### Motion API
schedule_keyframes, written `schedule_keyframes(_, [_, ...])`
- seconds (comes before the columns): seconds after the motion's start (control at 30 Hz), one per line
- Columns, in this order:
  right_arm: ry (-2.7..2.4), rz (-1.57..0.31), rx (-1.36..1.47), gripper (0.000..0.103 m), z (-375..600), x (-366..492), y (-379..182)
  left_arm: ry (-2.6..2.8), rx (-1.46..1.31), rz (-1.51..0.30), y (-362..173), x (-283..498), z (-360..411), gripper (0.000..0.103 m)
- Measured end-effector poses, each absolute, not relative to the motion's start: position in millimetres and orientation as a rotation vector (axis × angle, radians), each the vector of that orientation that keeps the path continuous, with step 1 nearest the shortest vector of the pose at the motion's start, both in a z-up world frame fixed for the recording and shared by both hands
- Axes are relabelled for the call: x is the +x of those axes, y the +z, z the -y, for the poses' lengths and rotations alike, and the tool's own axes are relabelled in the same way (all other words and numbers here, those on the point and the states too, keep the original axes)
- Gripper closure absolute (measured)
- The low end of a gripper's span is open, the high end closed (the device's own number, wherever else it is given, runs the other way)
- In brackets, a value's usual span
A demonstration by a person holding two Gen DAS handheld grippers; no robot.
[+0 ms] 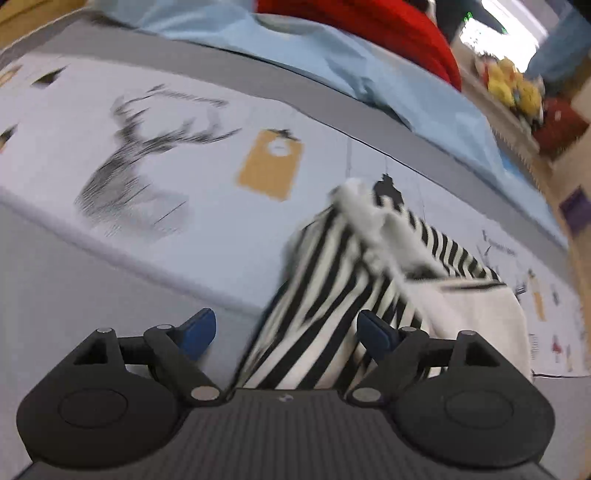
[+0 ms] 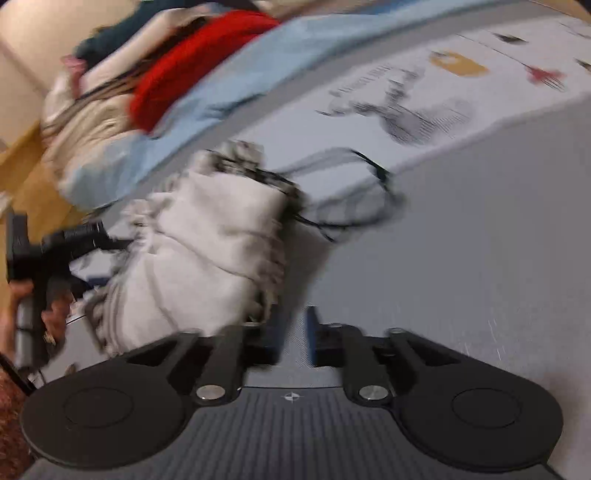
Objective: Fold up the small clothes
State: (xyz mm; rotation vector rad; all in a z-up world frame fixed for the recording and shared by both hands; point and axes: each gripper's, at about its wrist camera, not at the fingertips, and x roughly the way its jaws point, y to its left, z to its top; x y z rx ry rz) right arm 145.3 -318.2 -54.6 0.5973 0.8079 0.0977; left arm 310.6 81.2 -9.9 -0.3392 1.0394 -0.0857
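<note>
Now | one striped garment (image 1: 325, 295) bunched on the surface (image 1: 110, 266), below the deer print (image 1: 140, 173), fold seemingly unfinished | left tool (image 1: 286, 332) spread, cloth between, unpinched | right tool (image 2: 295, 339) partly apart, empty | three other clothes (image 2: 207, 62) piled behind

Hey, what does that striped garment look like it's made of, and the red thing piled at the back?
The striped garment looks like soft woven or knit cloth, matte, black and white: it drapes and creases, with a frayed-looking white trim; blur leaves the weave open. The red thing seems a thick knit, perhaps wool or acrylic: ribbed rows show faintly, no shine.
</note>
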Motion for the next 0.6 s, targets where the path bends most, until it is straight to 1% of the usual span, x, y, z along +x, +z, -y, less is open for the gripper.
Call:
schedule_keyframes(0.03, [0.139, -0.791, 0.589, 0.049, 319, 148, -52, -0.081, -0.373, -1.032, -7, 294, -93, 0.016])
schedule_keyframes(0.07, [0.168, -0.782, 0.569, 0.044, 317, 150, -50, -0.075, -0.408, -1.025, -5, 275, -103, 0.016])
schedule_keyframes(0.2, [0.267, -0.801, 0.421, 0.043, 286, 164, -49, -0.064, -0.451, -0.998, 2, 227, -113, 0.015])
schedule_keyframes(0.3, [0.287, -0.84, 0.433, 0.043, 272, 174, -58, -0.073, -0.412, -0.991, -4, 214, -105, 0.014])
schedule_keyframes(0.4, [0.269, -0.859, 0.393, 0.043, 260, 181, -65, -0.105, -0.416, -0.966, -15, 217, -103, 0.01])
schedule_keyframes(0.53, [0.261, -0.848, 0.366, 0.039, 250, 182, -70, -0.127, -0.397, -0.898, -17, 236, -95, 0.007])
schedule_keyframes(0.57, [0.264, -0.84, 0.357, 0.04, 248, 183, -71, -0.147, -0.397, -0.904, -18, 241, -92, 0.008])
schedule_keyframes(0.6, [0.269, -0.83, 0.344, 0.046, 247, 184, -72, -0.169, -0.413, -0.92, -20, 244, -90, 0.012])
